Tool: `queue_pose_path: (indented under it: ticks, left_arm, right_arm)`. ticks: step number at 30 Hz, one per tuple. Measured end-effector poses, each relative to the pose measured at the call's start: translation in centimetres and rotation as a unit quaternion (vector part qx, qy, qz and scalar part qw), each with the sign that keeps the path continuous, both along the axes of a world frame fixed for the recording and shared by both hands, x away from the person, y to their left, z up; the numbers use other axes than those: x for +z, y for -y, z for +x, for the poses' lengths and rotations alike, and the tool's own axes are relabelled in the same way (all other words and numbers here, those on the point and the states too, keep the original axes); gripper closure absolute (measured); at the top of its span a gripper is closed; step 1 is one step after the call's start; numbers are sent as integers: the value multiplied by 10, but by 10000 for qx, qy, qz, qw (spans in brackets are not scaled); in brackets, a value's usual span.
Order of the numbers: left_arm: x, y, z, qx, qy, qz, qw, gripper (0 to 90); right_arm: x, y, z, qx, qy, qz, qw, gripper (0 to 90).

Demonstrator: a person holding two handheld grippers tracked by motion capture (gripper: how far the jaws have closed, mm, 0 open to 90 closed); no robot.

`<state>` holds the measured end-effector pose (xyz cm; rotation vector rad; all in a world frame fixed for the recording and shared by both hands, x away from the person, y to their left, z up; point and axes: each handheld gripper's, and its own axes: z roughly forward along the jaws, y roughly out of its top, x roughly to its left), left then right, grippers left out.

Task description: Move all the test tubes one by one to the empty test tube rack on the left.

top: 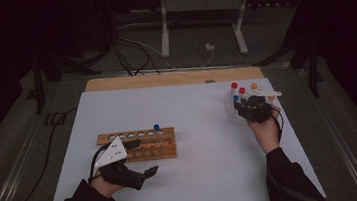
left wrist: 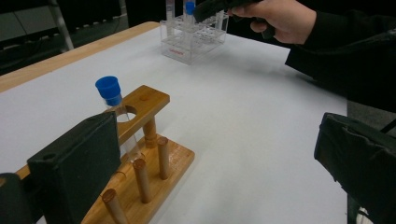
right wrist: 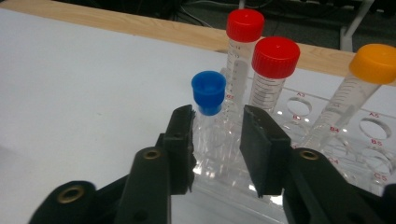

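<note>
While the right gripper (right wrist: 217,128) has its jaws around the blue-capped tube (right wrist: 208,100) in the clear rack (right wrist: 327,154), pads not yet pressing, red labels read A3, B4, B5; left gripper (top: 140,159), lower left, spread wide.

wooden rack (top: 143,144) at the table's (top: 208,167) left — clear rack (right wrist: 327,154) at its right, farther back.

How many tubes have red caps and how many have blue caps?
Red-capped tubes: 2
Blue-capped tubes: 2
Total: 4
</note>
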<state>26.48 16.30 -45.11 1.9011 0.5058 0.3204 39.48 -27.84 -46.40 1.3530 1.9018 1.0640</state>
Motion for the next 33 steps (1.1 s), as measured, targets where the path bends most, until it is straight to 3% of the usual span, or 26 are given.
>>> queue_pose_path:
  ticks: [8, 17, 33]
  left_arm:
    - [0, -1, 1, 22, 15, 7, 10000, 13]
    - [1, -2, 1, 26, 27, 0, 10000, 13]
    - [4, -1, -1, -113, 6, -33, 9999, 13]
  right_arm:
    - [-5, -4, 12, -29, -177, 53, 9998, 720]
    - [-4, -9, 12, -63, -128, -103, 9998, 769]
    - [47, -12, -10, 97, 452, -298, 9985, 771]
